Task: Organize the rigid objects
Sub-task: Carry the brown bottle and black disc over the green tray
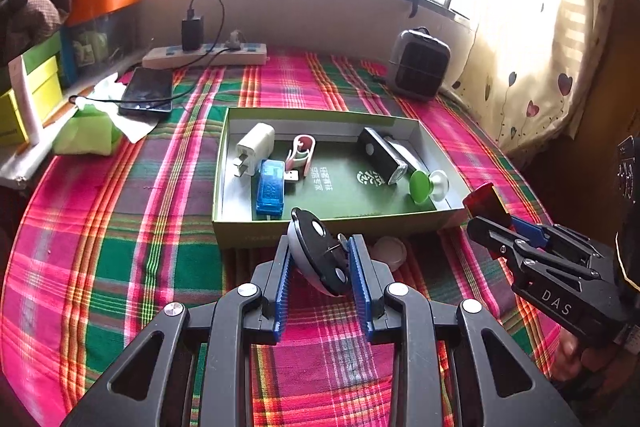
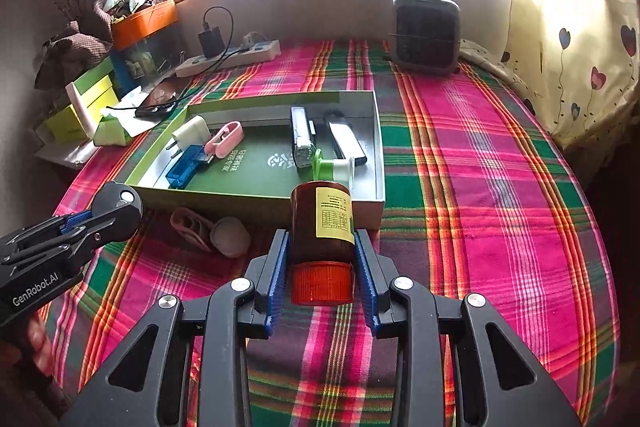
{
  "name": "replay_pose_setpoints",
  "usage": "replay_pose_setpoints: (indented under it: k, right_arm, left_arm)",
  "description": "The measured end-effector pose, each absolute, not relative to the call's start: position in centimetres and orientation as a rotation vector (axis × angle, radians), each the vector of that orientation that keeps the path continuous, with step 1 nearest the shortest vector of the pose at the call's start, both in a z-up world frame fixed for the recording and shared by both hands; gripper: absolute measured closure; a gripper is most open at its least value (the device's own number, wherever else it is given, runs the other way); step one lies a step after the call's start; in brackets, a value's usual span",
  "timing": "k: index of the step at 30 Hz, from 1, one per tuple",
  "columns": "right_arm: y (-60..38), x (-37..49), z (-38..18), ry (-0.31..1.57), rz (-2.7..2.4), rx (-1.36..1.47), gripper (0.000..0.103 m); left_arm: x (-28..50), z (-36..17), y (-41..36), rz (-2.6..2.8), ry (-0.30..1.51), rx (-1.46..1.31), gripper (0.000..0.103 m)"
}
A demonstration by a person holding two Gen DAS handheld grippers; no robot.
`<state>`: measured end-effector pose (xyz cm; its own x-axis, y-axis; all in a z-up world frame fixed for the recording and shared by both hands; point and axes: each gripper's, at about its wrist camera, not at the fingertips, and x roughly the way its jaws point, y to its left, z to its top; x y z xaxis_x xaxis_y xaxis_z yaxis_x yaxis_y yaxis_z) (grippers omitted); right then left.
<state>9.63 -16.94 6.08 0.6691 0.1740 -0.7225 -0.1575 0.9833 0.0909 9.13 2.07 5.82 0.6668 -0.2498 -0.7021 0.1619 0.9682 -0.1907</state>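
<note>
My left gripper (image 1: 318,247) is shut on a black and silver key fob (image 1: 318,253), held above the plaid cloth just in front of the green box (image 1: 248,231). My right gripper (image 2: 322,243) is shut on a brown pill bottle (image 2: 322,223) with a yellow label and an orange cap toward me. The box (image 2: 360,205) holds a white plug (image 1: 254,147), a blue USB device (image 1: 271,187), a pink clip (image 1: 301,153), a black and silver flashlight (image 1: 382,155) and a green and white knob (image 1: 428,183). The right gripper (image 1: 494,223) shows in the left view, the left gripper (image 2: 114,207) in the right view.
A pink case (image 2: 192,225) and a white round lid (image 2: 231,237) lie on the cloth before the box. A power strip (image 1: 204,55), phone (image 1: 148,91) and stacked boxes (image 1: 32,95) stand at the back left. A small heater (image 1: 418,65) sits at the back right by the curtain (image 1: 536,39).
</note>
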Motion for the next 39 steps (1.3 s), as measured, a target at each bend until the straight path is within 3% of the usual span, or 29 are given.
replay_pose_setpoints:
  k: [12,39]
  right_arm:
    - [-14.8,14.1,7.7,0.813,0.243,-0.01,0.07]
    - [-9.8,23.6,3.7,0.92,0.347,-0.086,0.07]
  left_arm:
    - [12.4,6.0,2.3,-0.251,0.819,-0.13,0.077]
    - [17.0,3.5,2.1,-0.268,0.88,-0.121,0.077]
